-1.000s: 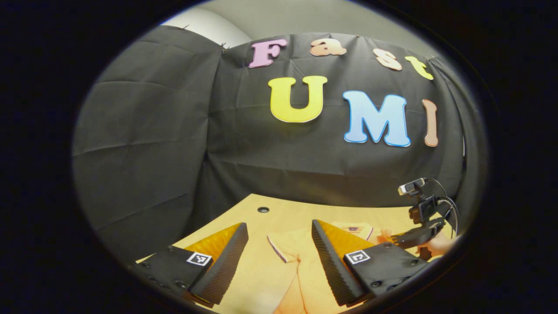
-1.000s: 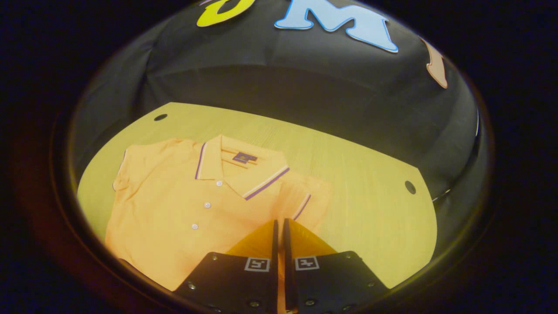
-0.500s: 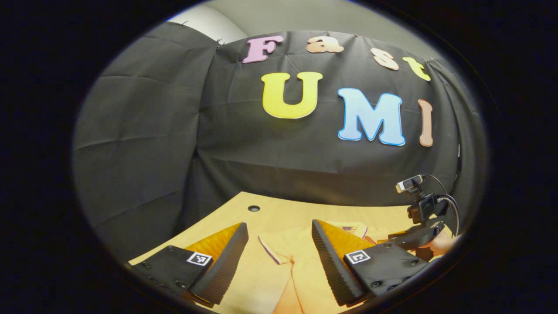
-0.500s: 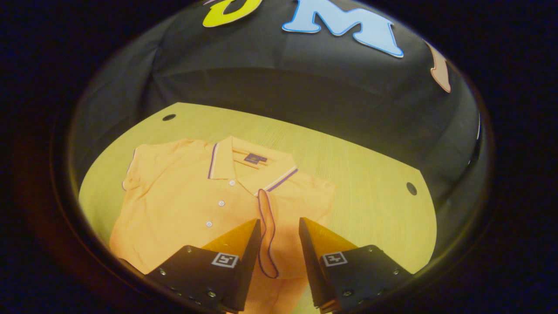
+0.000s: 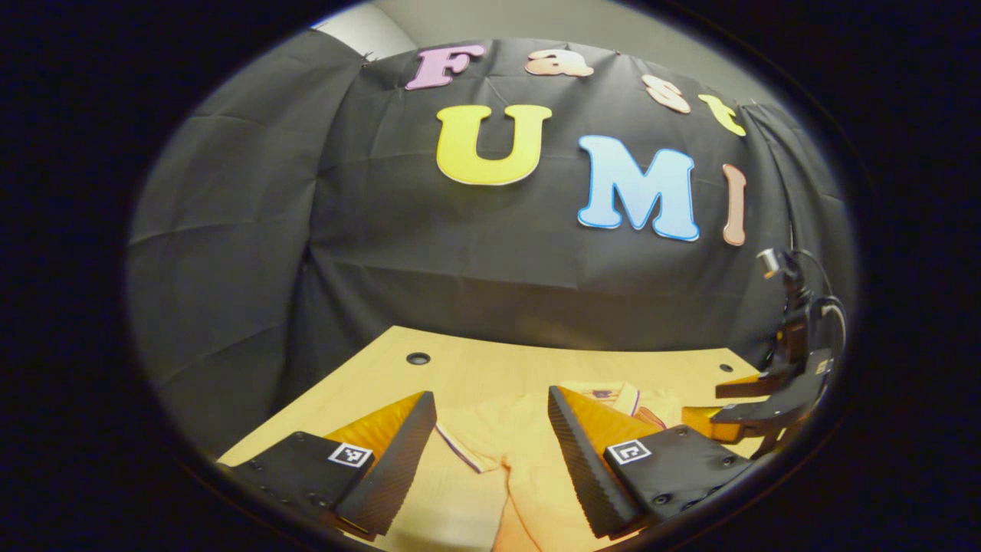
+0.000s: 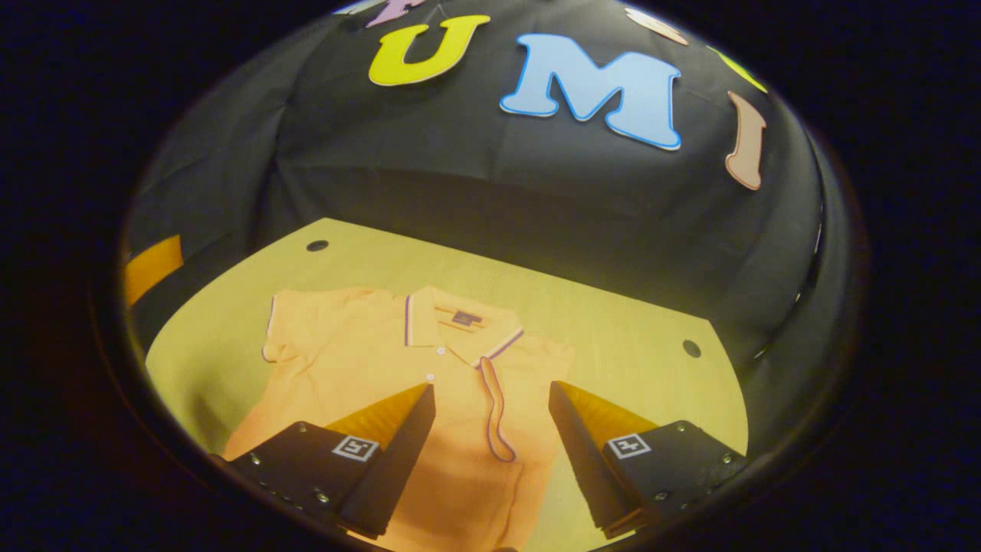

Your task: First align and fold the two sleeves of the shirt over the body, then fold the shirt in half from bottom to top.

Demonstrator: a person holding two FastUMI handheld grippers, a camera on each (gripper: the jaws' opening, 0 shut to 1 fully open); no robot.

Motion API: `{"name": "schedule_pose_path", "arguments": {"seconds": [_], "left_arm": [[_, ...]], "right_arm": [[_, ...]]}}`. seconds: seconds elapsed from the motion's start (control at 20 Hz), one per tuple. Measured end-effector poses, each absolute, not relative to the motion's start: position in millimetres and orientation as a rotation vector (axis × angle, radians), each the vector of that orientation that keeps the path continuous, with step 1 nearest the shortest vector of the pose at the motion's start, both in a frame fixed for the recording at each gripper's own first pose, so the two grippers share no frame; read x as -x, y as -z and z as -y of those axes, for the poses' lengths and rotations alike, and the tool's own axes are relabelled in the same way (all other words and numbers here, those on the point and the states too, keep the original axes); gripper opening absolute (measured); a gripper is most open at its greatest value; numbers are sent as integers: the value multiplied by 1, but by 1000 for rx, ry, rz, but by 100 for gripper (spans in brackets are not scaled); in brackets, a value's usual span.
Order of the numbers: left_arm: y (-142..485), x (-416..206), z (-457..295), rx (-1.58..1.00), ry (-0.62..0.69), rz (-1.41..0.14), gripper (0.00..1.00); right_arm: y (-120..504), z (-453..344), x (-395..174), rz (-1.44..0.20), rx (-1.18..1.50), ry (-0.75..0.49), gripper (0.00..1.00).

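Observation:
An orange polo shirt with a purple-trimmed collar lies flat on the wooden table. Its right sleeve is folded inward over the body, trimmed cuff down the middle. The other sleeve is spread out to the left. My right gripper hovers open above the folded sleeve, holding nothing. In the left gripper view, my left gripper is open above the spread sleeve's trimmed cuff, and the right gripper stands open at the far right above the shirt.
The table has small round holes near its back corners. Black cloth walls close in behind the table and on both sides. Bare tabletop lies right of the shirt.
My right gripper opened and let go of the right sleeve, which now lies folded over the body, then pulled back and up. The left gripper's view drifted a little.

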State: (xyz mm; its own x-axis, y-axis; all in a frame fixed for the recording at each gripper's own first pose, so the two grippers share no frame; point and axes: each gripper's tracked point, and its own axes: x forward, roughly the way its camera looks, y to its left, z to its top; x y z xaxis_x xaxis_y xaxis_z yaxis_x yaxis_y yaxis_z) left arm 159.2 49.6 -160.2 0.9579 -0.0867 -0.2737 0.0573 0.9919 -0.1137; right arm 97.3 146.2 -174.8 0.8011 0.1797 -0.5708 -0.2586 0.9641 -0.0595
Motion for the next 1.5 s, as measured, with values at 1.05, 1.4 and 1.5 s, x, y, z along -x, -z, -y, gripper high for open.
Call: {"name": "schedule_pose_path", "arguments": {"seconds": [1.05,1.4,1.5], "left_arm": [[361,-284,-81,92,-22,-572,94],[385,-294,-81,58,-26,-628,94],[390,-294,-81,16,-32,-647,92]], "right_arm": [[100,-98,24,-543,-18,-123,92],[101,-76,30,-568,-64,-83,93],[104,-73,29,-579,-80,-74,92]]}}
